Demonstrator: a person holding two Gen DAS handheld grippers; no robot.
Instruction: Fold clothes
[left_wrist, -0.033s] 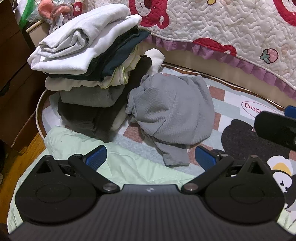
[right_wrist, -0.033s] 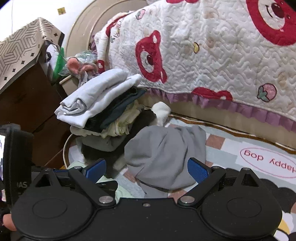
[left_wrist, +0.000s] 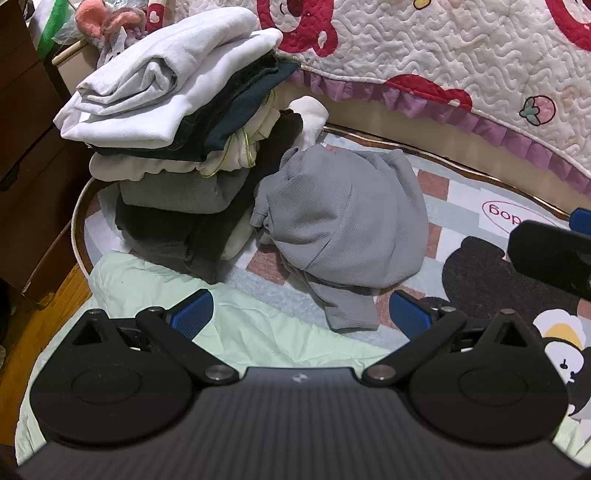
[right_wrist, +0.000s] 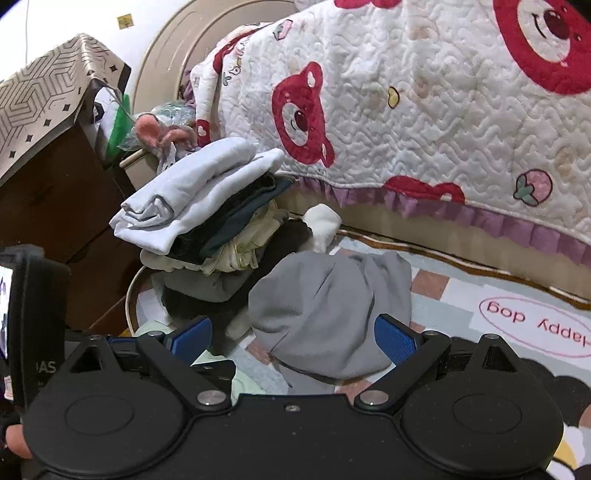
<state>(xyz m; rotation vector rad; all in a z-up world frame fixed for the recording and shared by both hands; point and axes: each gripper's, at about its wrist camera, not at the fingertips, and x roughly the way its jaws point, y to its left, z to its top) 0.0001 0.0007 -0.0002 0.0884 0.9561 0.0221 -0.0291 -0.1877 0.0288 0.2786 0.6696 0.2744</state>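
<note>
We saw a round patterned mat (left_wrist: 454, 192) spread on the wooden floor (left_wrist: 55, 295) beside the bed; a stack of folded clothes (left_wrist: 177, 140) sat near its far left edge; a crumpled grey garment (left_wrist: 343, 221) lay just beside the stack; a pale green cloth (left_wrist: 258, 332) covered its near part.

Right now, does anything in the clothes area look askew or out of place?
Yes. The stack of folded clothes leans, its upper layers overhanging to one side. Beside it, the grey garment lies crumpled and unfolded on the mat.
</note>
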